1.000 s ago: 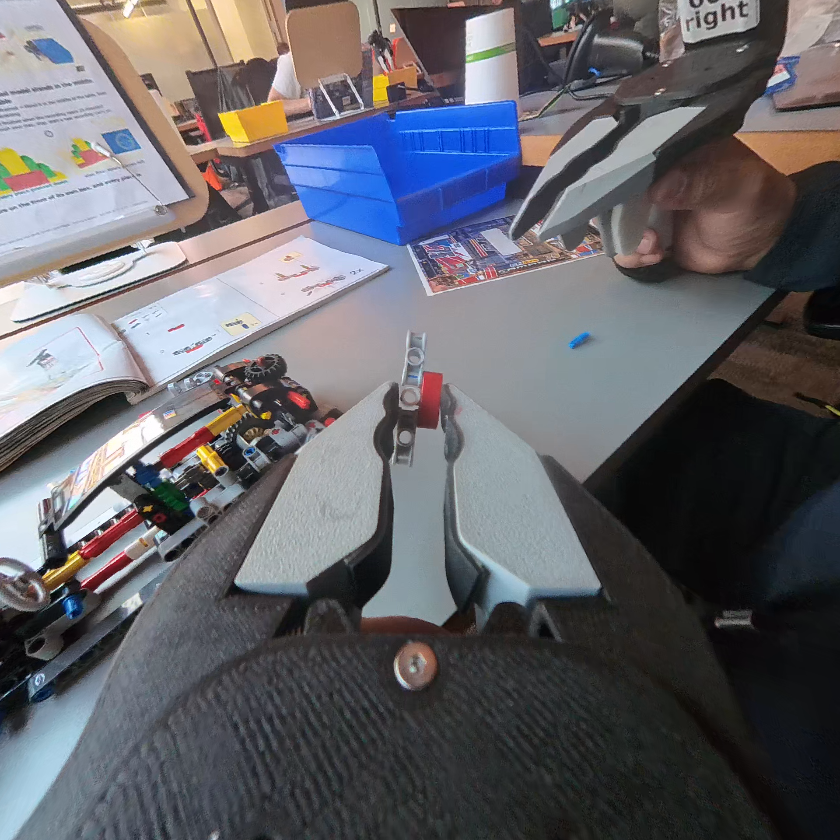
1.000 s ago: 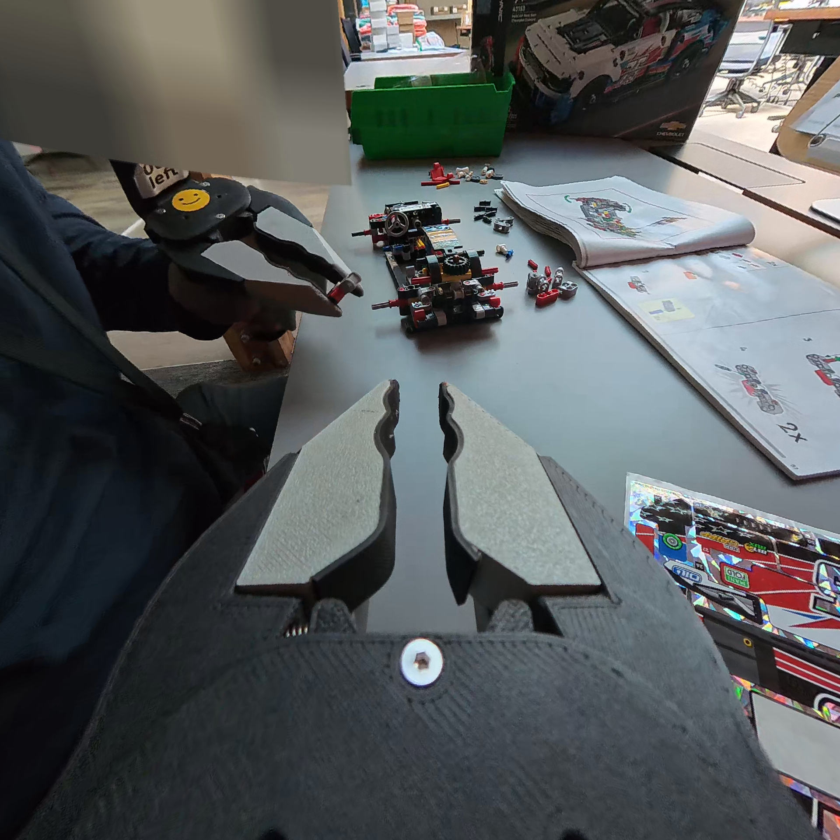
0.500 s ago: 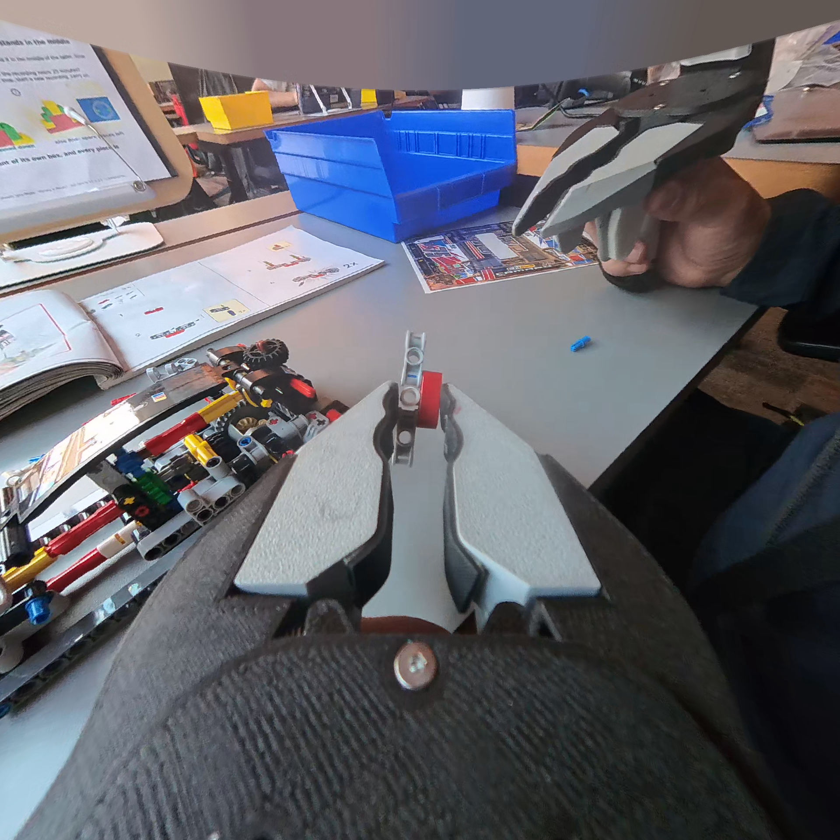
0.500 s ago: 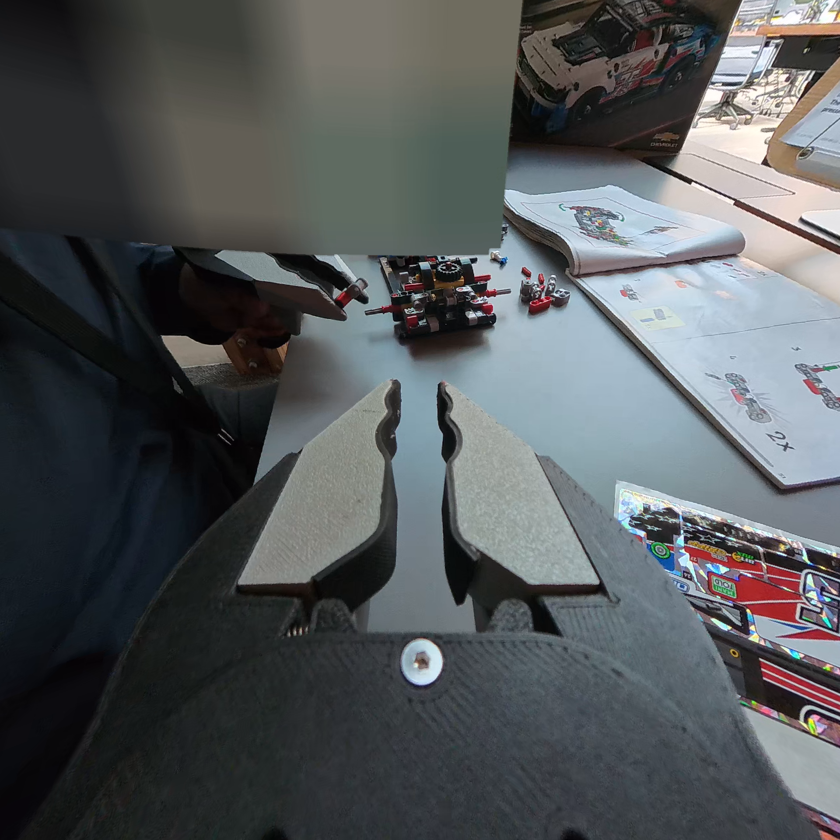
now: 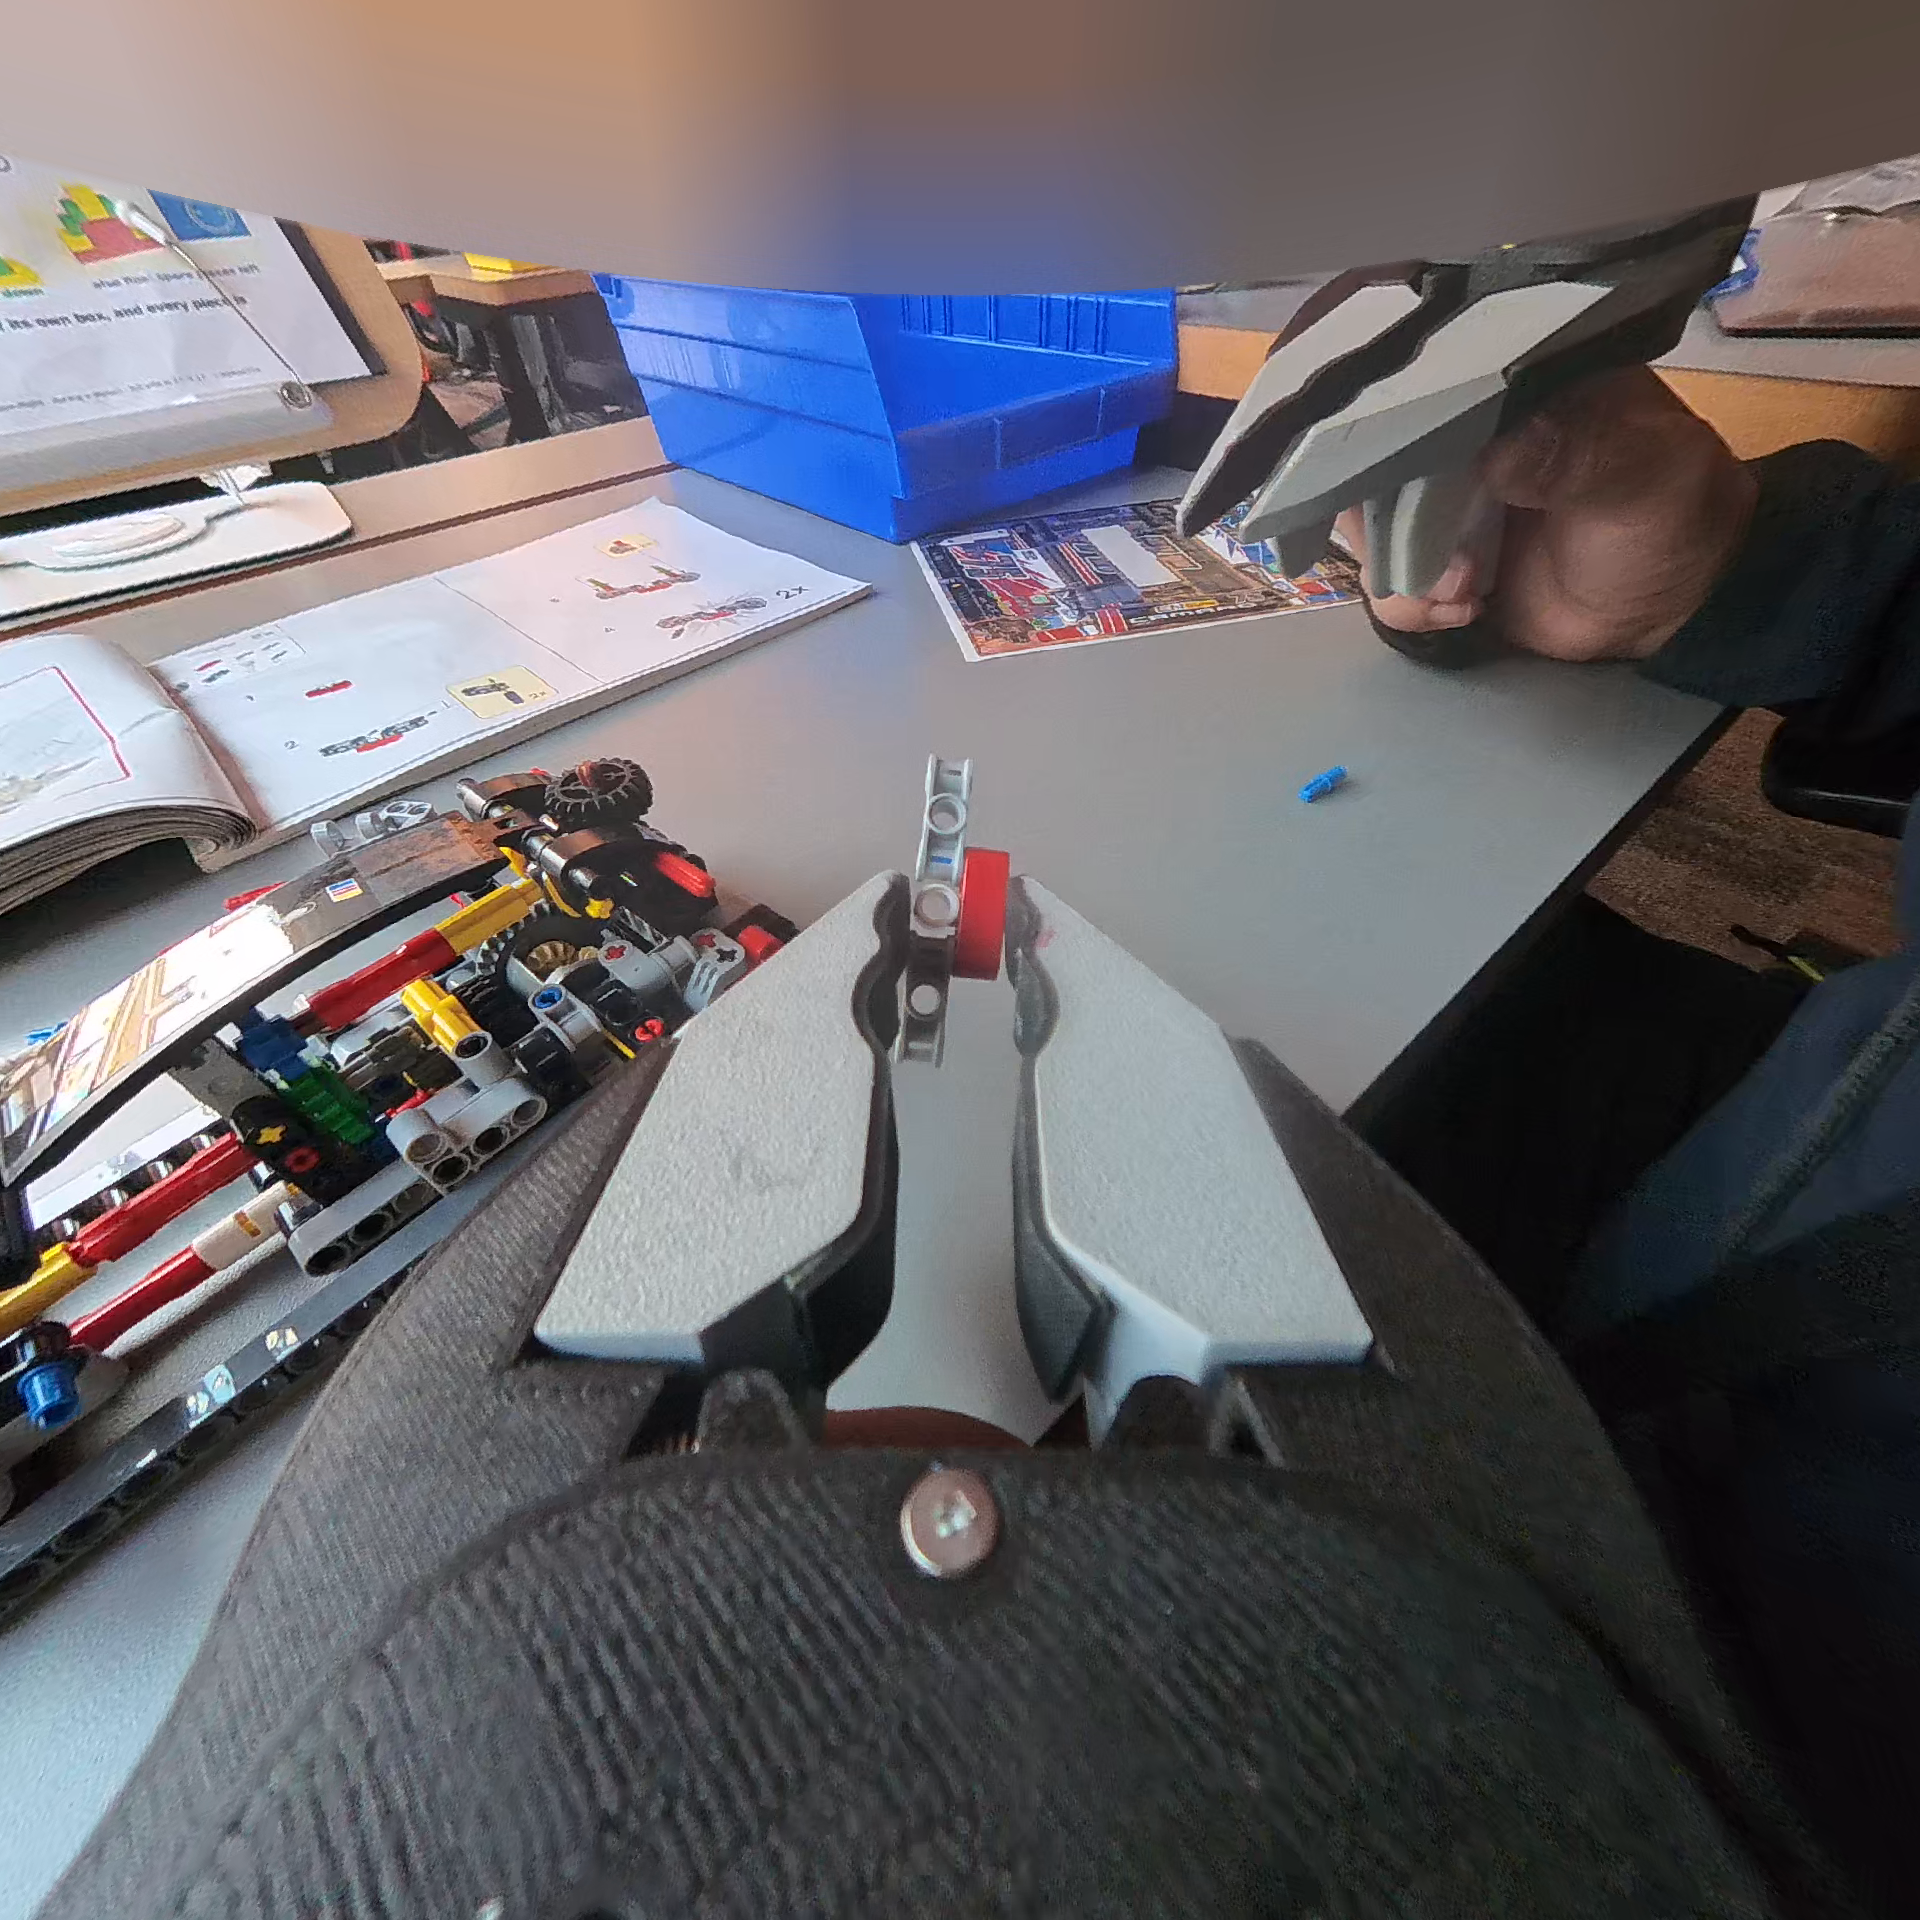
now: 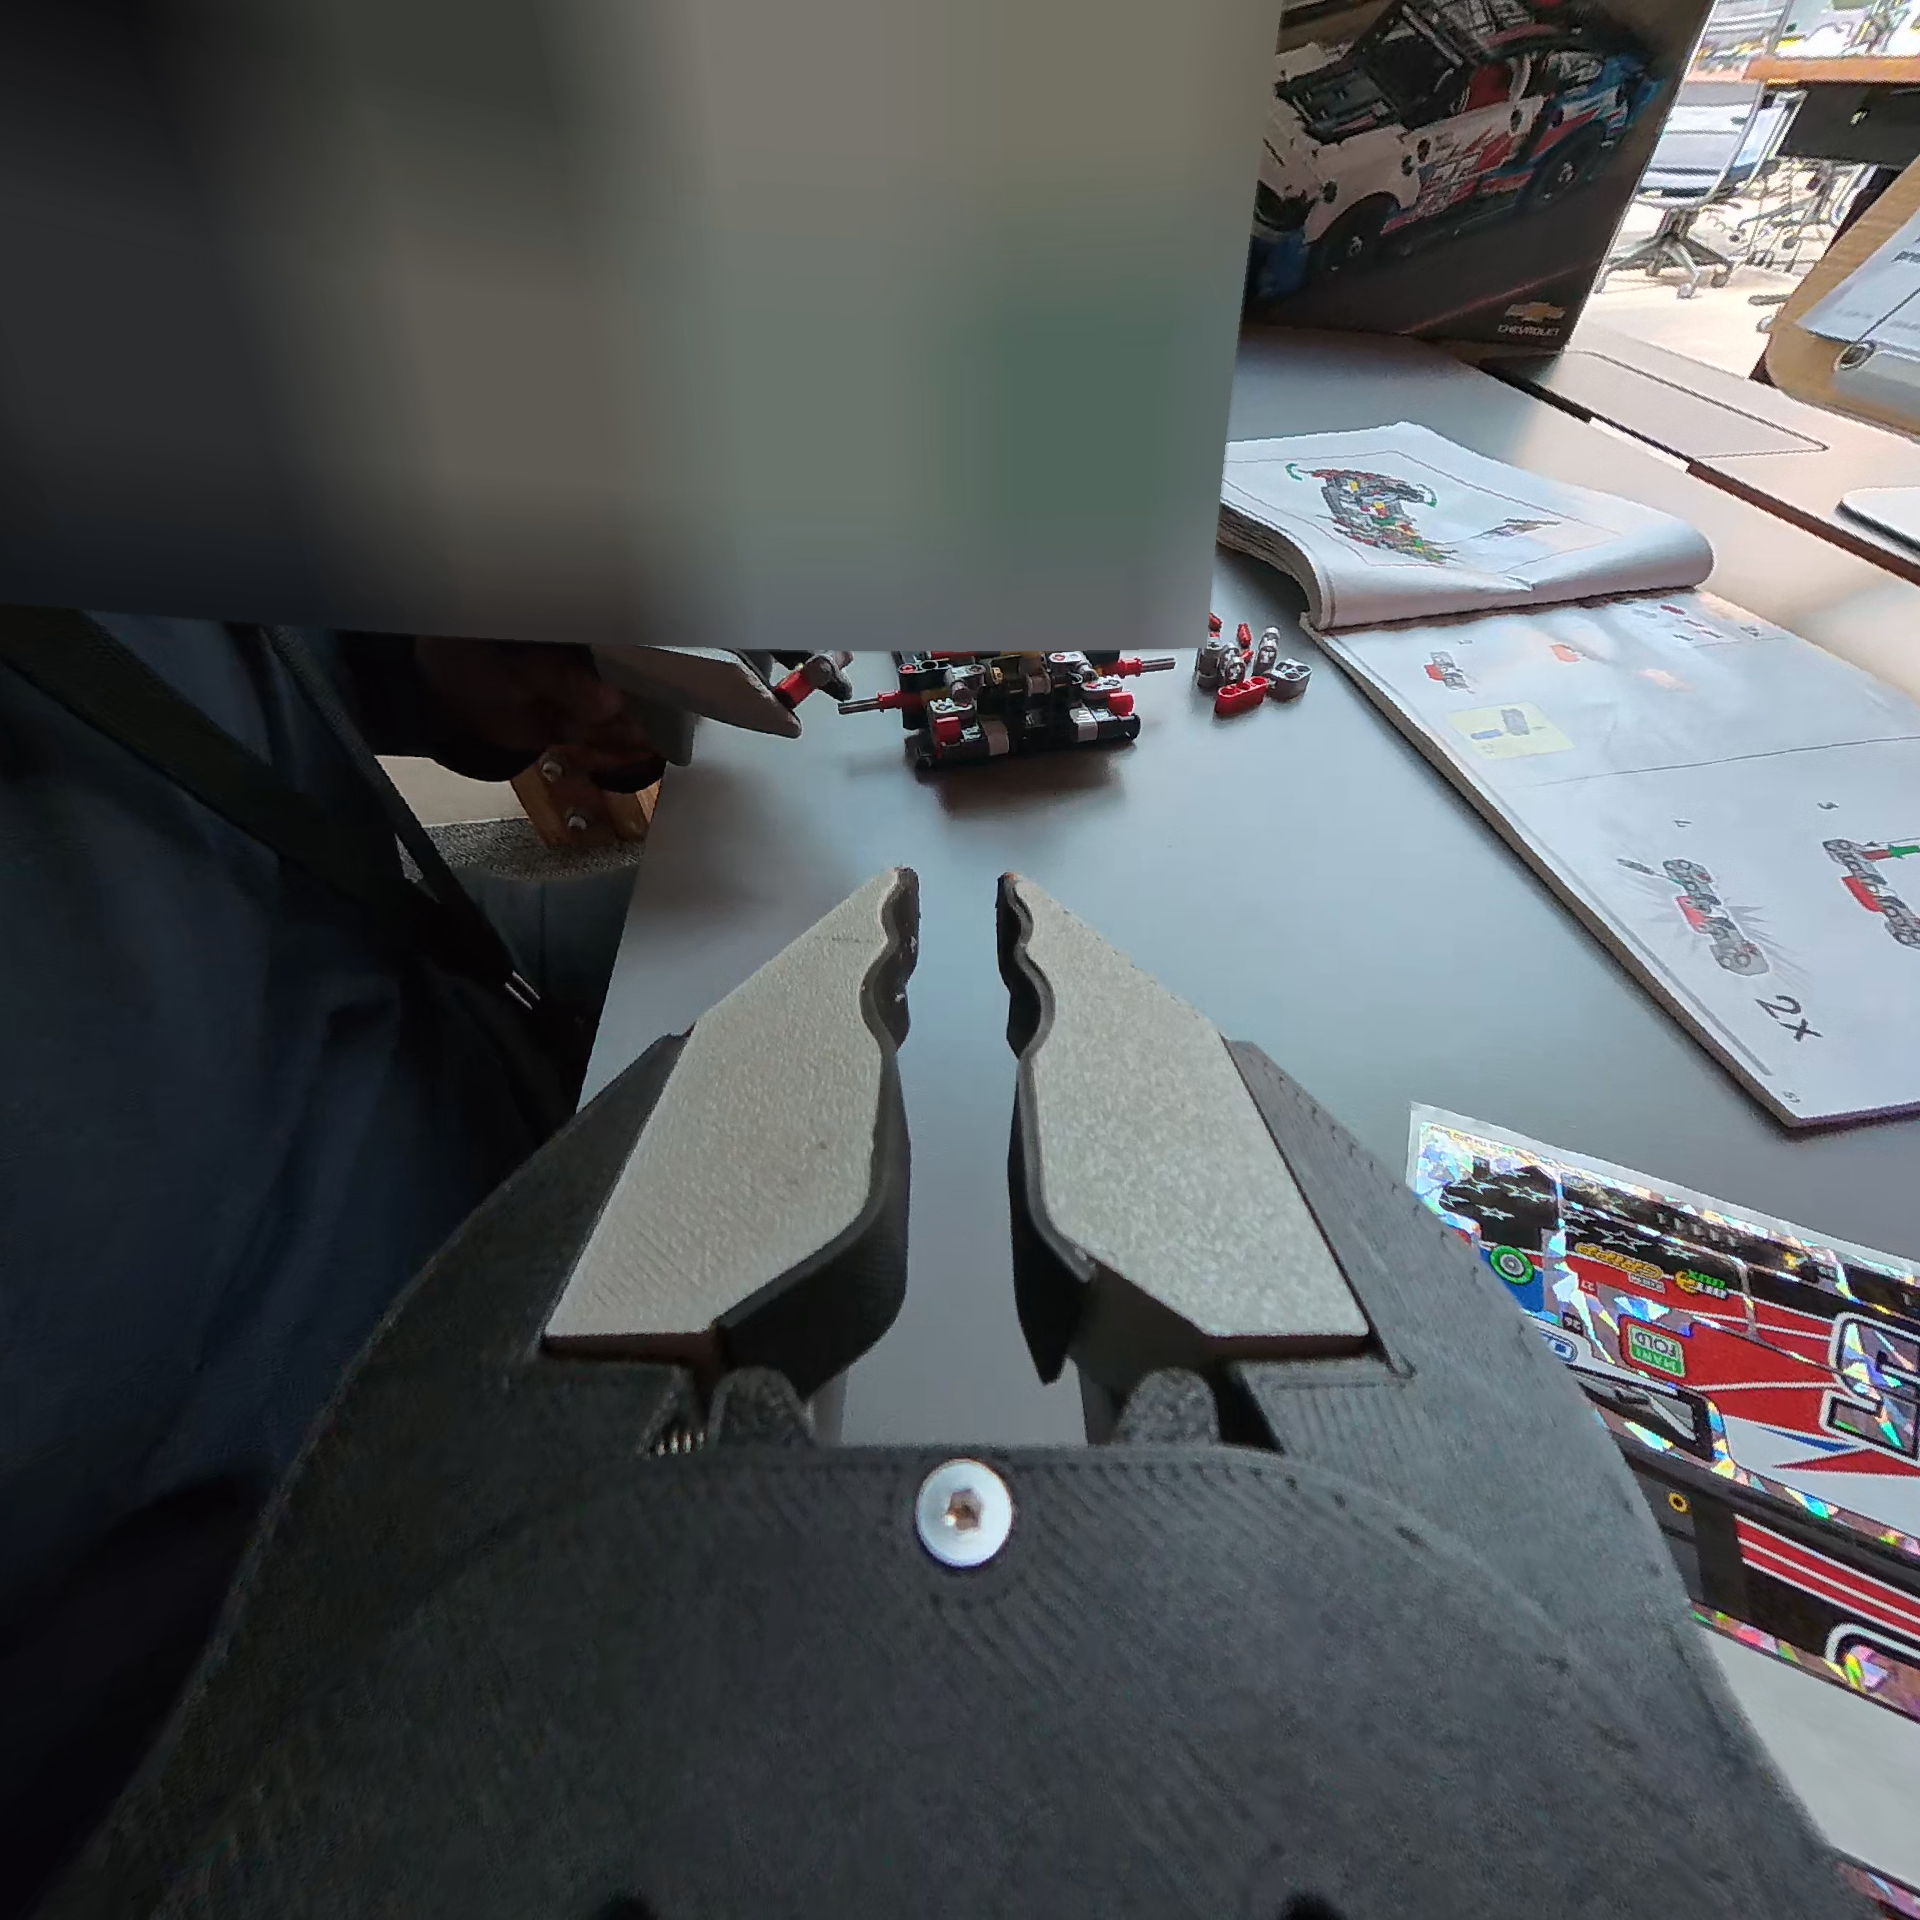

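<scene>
We see a matt grey smooth tabletop (image 5: 1143, 790), a glossy blue plastic bin (image 5: 894, 405) at upper centre, a matt white paper instruction booklet (image 6: 1621, 748), and a glittering foil sticker sheet (image 6: 1704, 1351) at lower right.

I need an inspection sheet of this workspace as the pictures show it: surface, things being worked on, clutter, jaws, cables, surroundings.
Surface: grey table, mostly bare in the middle.
Things being worked on: half-built toy car; open instruction booklet.
Clutter: small blue pin; loose red and grey pieces; shiny sticker sheet.
Jaws: left gripper shut on a grey beam with a red wheel; right gripper open, nothing between the jaws, above the table.
Cables: nothing seen.
Surroundings: blue bin; car kit box; person's dark sleeve.
</scene>
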`<state>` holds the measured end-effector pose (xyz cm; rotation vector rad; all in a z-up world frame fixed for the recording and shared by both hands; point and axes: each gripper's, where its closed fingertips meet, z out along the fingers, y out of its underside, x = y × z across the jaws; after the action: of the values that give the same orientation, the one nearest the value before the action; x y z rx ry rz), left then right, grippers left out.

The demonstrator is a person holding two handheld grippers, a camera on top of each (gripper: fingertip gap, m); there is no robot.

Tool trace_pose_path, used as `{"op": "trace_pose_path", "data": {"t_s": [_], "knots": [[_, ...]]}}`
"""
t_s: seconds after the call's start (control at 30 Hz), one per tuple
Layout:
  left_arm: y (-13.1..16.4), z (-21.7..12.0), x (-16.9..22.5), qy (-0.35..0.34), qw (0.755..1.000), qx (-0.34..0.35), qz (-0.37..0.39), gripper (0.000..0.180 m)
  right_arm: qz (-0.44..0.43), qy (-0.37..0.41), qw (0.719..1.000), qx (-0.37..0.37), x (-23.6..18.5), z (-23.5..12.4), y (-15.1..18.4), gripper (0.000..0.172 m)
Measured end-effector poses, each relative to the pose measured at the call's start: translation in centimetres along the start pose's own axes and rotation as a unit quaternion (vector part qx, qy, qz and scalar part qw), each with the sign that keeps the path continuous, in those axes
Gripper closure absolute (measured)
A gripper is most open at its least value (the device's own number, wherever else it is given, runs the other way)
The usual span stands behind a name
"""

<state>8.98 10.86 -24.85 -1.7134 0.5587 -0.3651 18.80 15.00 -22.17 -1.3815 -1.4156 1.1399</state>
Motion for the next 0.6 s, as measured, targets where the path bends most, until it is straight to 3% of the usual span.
{"op": "trace_pose_path", "data": {"t_s": [0.37, 0.6], "knots": [[0.5, 0.2, 0.0, -0.015, 0.999, -0.02, 0.025, 0.165, -0.04, -0.006, 0.999, -0.016, -1.3, 0.5, 0.3, 0.161], [0.8, -0.4, 0.0, -0.059, 0.989, -0.041, 0.13, 0.165, -0.055, -0.008, 0.998, -0.017, -1.8, 0.6, 0.3, 0.16]]}}
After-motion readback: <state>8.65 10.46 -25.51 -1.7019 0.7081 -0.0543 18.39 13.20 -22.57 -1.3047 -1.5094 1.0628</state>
